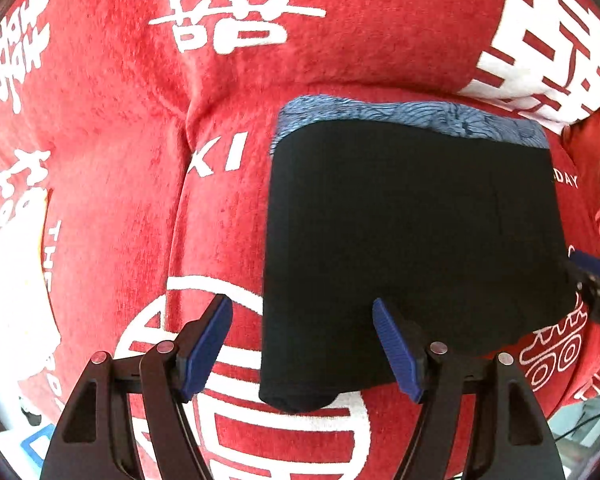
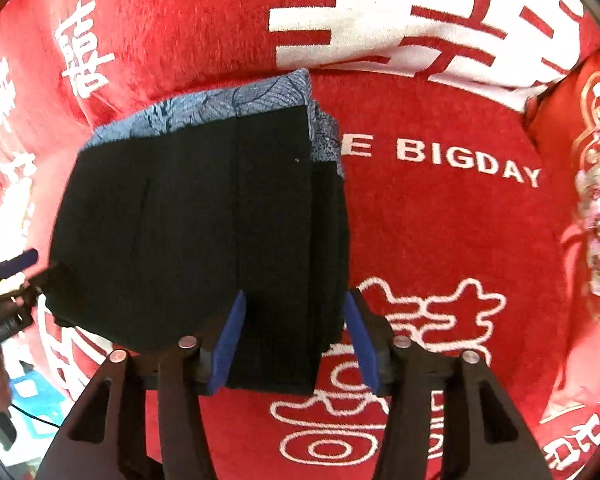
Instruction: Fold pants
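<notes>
The pants (image 1: pixel 412 232) lie folded into a black square with a blue patterned band along the far edge, on a red blanket (image 1: pixel 120 140) with white characters. My left gripper (image 1: pixel 302 344) is open, its blue pads astride the near left corner of the pants. The pants also show in the right wrist view (image 2: pixel 196 224). My right gripper (image 2: pixel 292 340) is open, its pads astride the near right corner. Each gripper shows at the edge of the other's view: the right one (image 1: pixel 592 276), the left one (image 2: pixel 12 280).
The red blanket (image 2: pixel 440 240) covers the whole surface, with folds and humps at the back. A red embroidered cushion (image 2: pixel 596 208) lies at the far right. Blue and white items (image 2: pixel 32 396) show past the blanket's near edge.
</notes>
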Demonstrator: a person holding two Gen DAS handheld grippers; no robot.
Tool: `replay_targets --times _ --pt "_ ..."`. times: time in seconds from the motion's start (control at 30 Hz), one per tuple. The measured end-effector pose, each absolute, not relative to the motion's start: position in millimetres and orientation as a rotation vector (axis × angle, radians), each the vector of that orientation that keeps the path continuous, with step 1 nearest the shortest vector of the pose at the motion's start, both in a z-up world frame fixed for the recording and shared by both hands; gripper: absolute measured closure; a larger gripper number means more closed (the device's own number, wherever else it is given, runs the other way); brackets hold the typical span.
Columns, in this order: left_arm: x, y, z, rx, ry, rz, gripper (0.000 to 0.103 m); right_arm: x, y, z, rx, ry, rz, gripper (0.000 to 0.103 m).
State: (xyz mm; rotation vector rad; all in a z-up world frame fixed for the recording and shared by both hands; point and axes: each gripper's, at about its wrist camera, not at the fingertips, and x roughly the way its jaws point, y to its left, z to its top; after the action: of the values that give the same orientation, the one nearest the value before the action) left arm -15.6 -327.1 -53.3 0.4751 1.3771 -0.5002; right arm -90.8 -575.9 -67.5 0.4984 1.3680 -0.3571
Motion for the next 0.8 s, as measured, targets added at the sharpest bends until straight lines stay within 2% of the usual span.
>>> replay_targets --times 0.1,0.17,0.27,0.47,0.8 --pt "-14 -324 -54 0.452 1.393 -0.51 0.029 -95 -576 -67 0.482 1.386 -0.404 0.036" --pt "-13 -323 -55 0.446 1.396 -0.516 0.029 -100 -578 -67 0.503 1.385 -0.426 0.035" --pt "-13 -320 -53 0.432 1.399 -0.516 0.012 -105 -580 -65 0.505 1.393 -0.446 0.032" --pt "-7 -313 -52 0.407 1.403 -0.506 0.012 -103 -580 -65 0.473 1.408 -0.483 0.024" --pt "2 -304 -57 0.403 1.429 -0.471 0.012 -112 -578 -56 0.438 1.411 -0.509 0.022"
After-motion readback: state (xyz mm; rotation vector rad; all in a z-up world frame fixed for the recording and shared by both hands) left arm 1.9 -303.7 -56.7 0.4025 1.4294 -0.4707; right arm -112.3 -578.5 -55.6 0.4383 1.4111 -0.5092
